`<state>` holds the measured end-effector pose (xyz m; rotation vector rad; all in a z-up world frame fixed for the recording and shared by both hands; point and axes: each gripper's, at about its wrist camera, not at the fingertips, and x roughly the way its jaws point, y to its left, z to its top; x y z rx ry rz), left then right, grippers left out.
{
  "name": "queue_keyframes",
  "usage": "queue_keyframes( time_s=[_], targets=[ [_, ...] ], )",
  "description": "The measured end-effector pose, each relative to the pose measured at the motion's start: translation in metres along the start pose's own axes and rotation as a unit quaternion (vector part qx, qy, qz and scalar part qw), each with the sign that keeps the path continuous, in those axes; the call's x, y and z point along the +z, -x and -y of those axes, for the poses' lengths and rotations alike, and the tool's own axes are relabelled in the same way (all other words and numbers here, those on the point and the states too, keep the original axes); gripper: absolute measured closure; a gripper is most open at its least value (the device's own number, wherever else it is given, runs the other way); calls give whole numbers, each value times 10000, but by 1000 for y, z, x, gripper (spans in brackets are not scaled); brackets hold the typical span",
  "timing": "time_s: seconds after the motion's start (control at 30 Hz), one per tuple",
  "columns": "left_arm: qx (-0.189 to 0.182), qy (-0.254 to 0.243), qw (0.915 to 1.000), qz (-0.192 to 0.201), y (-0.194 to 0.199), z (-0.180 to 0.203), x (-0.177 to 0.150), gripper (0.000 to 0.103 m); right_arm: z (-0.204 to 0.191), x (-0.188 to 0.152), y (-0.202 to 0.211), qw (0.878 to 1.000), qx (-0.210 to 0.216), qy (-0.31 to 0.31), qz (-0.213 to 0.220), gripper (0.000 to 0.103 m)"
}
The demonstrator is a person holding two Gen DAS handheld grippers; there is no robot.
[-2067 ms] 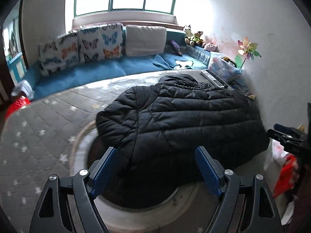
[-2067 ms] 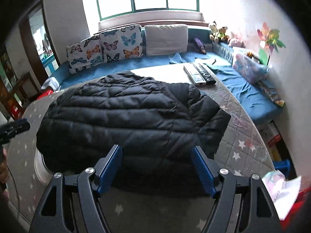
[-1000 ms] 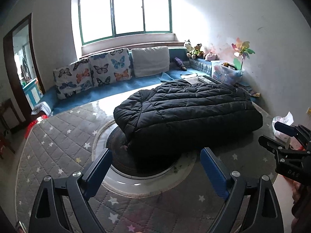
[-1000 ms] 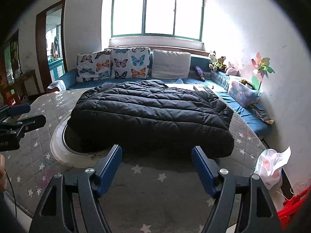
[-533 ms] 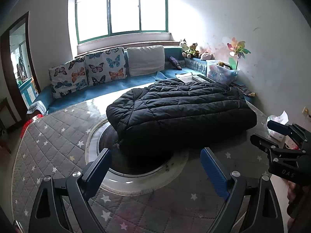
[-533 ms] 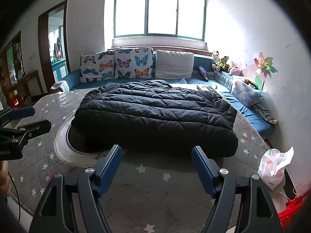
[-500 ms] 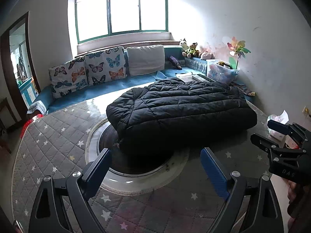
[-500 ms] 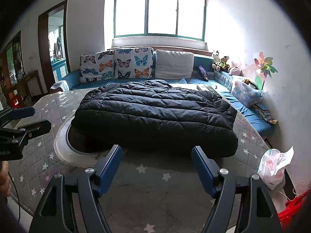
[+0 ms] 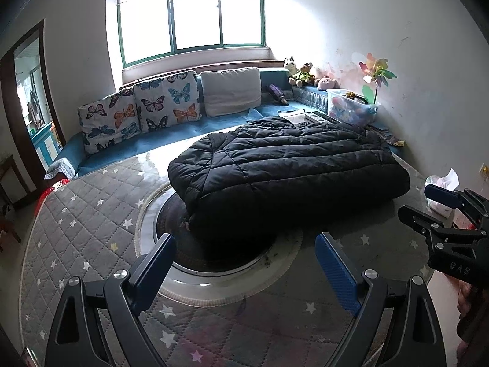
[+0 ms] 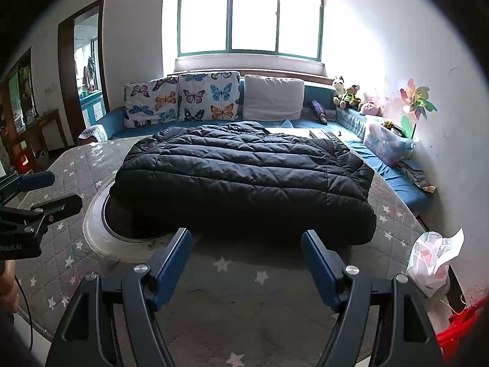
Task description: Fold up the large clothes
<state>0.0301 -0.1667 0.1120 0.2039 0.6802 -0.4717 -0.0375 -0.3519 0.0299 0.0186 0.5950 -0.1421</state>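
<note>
Black puffer jacket [image 9: 287, 171] folded, frame centre, on grey star-quilted table cover [image 9: 76, 229], partly over round glass turntable [image 9: 220, 278]. Blue bench with butterfly cushions [image 10: 183, 101] under window [image 10: 250, 15], upper frame. Left gripper [image 9: 244, 263] and right gripper [image 10: 246, 258] both spread wide, empty, lower frame

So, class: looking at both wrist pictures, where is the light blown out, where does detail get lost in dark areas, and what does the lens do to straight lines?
Left wrist view: the window is blown out white, the black jacket keeps its quilting, and the frame corners go black. Right wrist view: the window glares over the nearby wall, the doorway bows from fisheye distortion, and the jacket's near edge merges into shadow.
</note>
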Motion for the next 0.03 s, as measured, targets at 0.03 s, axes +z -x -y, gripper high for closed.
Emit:
queue_keyframes(
  time_s=[0.03],
  targets=[
    [0,-9,10000,2,0,1,-1,4,0,0,0,10000,0,-4,-8,22]
  ],
)
